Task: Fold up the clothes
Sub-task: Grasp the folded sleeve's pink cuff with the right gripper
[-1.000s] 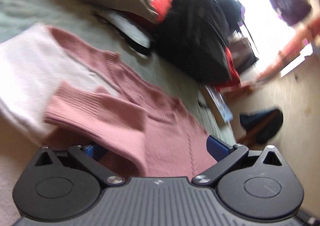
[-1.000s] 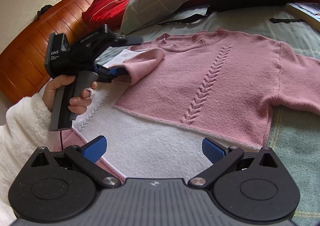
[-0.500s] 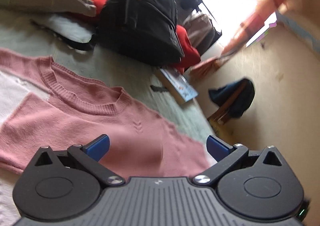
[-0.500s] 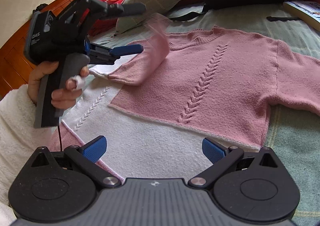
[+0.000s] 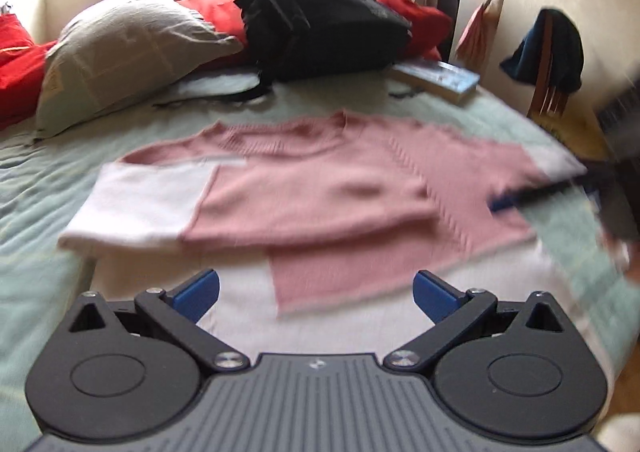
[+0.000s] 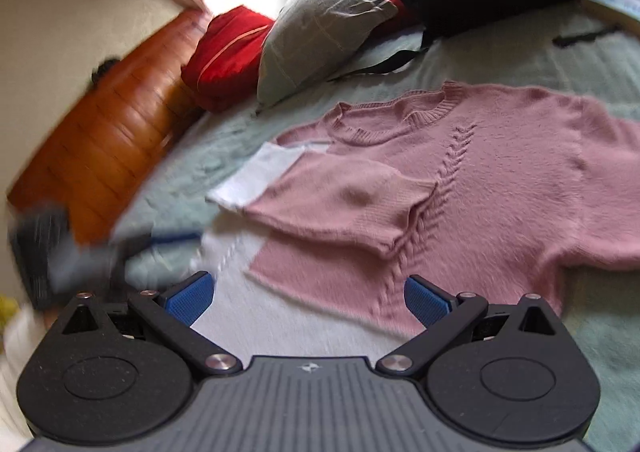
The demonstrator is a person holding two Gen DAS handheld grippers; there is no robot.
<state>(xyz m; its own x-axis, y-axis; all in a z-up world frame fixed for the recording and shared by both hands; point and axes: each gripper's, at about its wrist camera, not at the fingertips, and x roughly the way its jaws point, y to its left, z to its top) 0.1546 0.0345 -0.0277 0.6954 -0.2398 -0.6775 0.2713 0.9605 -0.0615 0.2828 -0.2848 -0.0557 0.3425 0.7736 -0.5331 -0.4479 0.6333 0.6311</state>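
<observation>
- Now the pink-and-white sweater (image 6: 500,188) lies flat across the middle of the bed (image 6: 600,64), collar toward the pillow (image 6: 320,20) at the head end.
- One sleeve (image 6: 344,204) is folded in over the chest; the other sleeve (image 6: 608,212) is spread out toward the bed's far side edge.
- The left gripper (image 5: 316,294) hovers above the hem, jaws spread, holding nothing.
- The right gripper (image 6: 308,294) hangs near the hem too, jaws wide apart and empty.
- Judging by this, the sleeve-folding step is half done.
- Next, the right gripper likely needs to reach the spread sleeve's cuff, pinch it and carry it across the chest.
</observation>
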